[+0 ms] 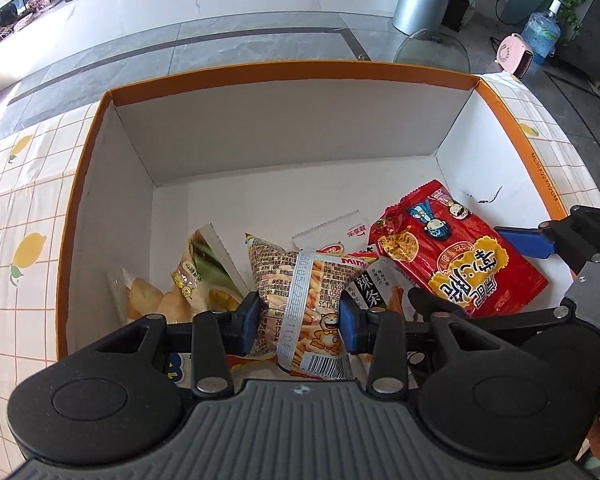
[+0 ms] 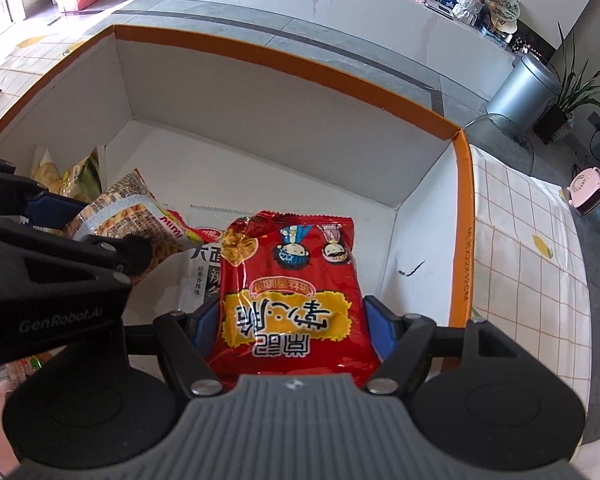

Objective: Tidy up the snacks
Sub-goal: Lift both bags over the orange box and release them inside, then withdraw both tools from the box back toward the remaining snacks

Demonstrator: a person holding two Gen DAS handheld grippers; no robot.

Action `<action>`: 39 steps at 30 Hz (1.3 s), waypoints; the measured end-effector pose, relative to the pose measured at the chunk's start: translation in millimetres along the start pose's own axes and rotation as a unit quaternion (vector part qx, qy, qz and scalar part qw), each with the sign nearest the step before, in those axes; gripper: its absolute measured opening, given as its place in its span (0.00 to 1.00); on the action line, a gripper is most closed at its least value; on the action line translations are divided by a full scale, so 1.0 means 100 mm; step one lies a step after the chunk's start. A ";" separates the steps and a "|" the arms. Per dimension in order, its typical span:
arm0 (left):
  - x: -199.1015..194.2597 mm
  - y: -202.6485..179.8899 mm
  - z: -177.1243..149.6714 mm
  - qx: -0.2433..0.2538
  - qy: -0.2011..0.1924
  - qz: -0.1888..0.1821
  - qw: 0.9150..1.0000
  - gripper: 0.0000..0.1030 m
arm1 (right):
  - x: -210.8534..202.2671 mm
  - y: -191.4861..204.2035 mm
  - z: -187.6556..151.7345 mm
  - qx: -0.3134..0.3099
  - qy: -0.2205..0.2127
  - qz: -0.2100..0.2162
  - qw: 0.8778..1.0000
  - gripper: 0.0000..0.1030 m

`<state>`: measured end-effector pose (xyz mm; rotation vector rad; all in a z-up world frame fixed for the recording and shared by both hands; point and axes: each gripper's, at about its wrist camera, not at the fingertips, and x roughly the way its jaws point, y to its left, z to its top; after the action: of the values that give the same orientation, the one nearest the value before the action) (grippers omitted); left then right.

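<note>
An open orange-rimmed white box (image 1: pixel 284 76) stands on the table and also shows in the right wrist view (image 2: pixel 340 76). My left gripper (image 1: pixel 300 322) is shut on a fries snack bag (image 1: pixel 300 296) and holds it inside the box. My right gripper (image 2: pixel 290 330) is shut on a red noodle snack pack (image 2: pixel 292 280), held over the box floor at the right. The red pack (image 1: pixel 460 260) and a right finger (image 1: pixel 528 242) show in the left wrist view. The fries bag (image 2: pixel 132 208) shows at the left in the right wrist view.
A chips bag (image 1: pixel 196 280) leans in the box's left corner. A black-and-white spicy strip pack (image 1: pixel 368 296) and a clear white packet (image 1: pixel 340 228) lie on the box floor. The tablecloth (image 1: pixel 20 200) has a lemon grid pattern. A glass chair (image 1: pixel 432 48) stands beyond the box.
</note>
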<state>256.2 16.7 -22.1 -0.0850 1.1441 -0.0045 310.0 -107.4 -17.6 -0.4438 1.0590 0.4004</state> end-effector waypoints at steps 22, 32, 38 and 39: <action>-0.48 0.06 -0.05 -0.013 -0.051 0.012 0.999 0.78 | -0.44 0.04 -0.02 -0.007 -0.022 -0.027 0.999 0.81; -1.04 0.03 -0.30 -0.015 -0.110 0.027 0.993 0.78 | -0.99 0.11 -0.22 -0.004 -0.068 -0.029 0.997 0.82; -1.40 0.03 -0.57 -0.015 -0.152 0.043 0.987 0.79 | -1.33 0.20 -0.47 0.024 -0.108 -0.018 0.994 0.82; -1.45 0.03 -0.62 -0.013 -0.158 0.047 0.986 0.79 | -1.39 0.22 -0.53 0.032 -0.114 -0.013 0.993 0.82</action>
<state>139.6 22.1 84.1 -0.0521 0.8301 0.1049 199.9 -131.1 81.1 -0.3459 0.8409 0.3824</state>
